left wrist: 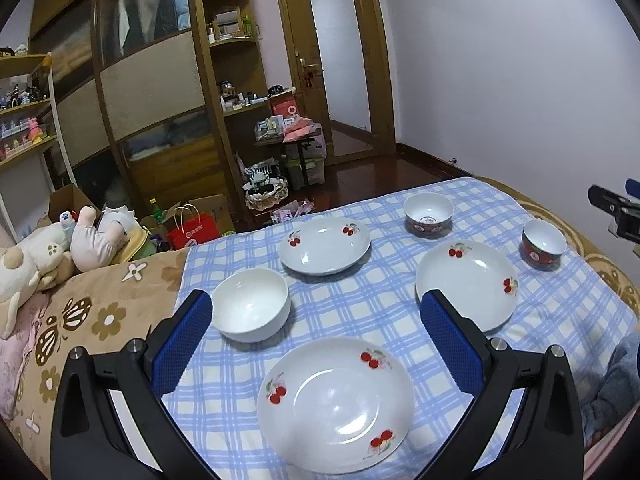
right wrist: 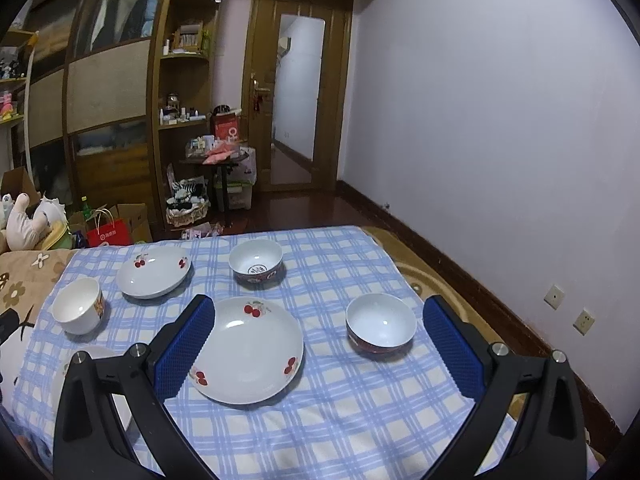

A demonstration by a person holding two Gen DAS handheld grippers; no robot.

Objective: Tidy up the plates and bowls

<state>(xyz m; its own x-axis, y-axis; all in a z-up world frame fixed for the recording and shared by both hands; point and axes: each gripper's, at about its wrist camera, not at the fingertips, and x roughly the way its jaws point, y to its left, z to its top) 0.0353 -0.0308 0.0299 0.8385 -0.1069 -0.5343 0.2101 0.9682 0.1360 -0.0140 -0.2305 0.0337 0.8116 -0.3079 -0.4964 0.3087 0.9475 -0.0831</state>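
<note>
A blue-checked cloth [left wrist: 360,312] covers the bed and carries all the dishes. Three white cherry-print plates lie apart on it: the nearest plate [left wrist: 335,405], the right plate [left wrist: 467,283] and the far plate [left wrist: 325,244]. A plain white bowl [left wrist: 251,305] sits left; two red-patterned bowls [left wrist: 428,214] [left wrist: 543,243] sit far right. The left gripper [left wrist: 316,320] and right gripper [right wrist: 318,330] hover with jaws spread wide, holding nothing.

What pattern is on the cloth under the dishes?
The cloth is a blue and white check with cream squares, clearest in the right wrist view.
</note>
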